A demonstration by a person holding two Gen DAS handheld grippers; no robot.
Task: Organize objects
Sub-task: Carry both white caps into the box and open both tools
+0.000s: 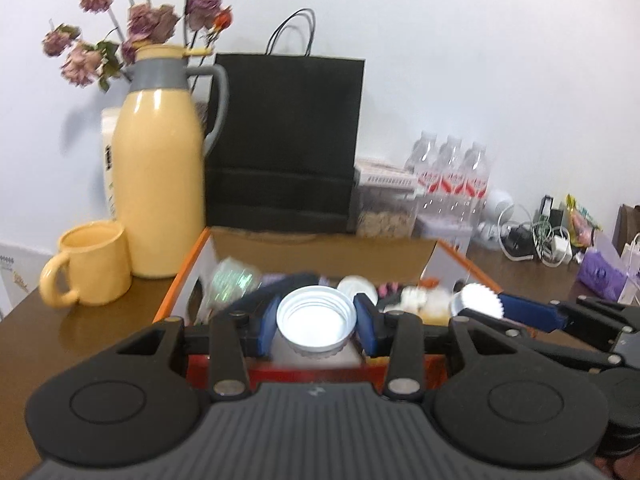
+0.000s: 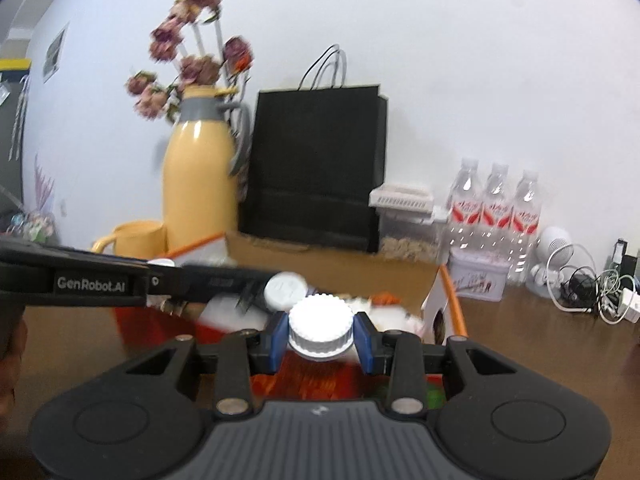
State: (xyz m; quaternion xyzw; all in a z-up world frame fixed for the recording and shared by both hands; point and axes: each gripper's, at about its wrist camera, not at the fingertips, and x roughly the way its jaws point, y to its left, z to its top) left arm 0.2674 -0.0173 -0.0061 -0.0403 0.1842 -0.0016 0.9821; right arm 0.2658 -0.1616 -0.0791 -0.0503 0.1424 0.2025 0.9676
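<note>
The white open-mouthed jar [image 1: 316, 322] sat upright between the left gripper [image 1: 316, 326], its jaws part open and pressed on the jar's neck; the white ribbed cap [image 2: 320, 330] was clamped, top up, in the right gripper [image 2: 320, 336], jaws likewise part open; the cap lay just right of the jar, both above the orange-edged box [image 1: 182, 276] on the brown surface [image 1: 72, 328], beside 1 yellow jug [image 1: 160, 180]

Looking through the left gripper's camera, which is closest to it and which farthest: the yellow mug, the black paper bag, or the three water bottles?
1. Yellow ceramic mug, front left of the left gripper.
2. Black paper bag, straight behind the box.
3. Three clear plastic water bottles, back right by the wall.
</note>
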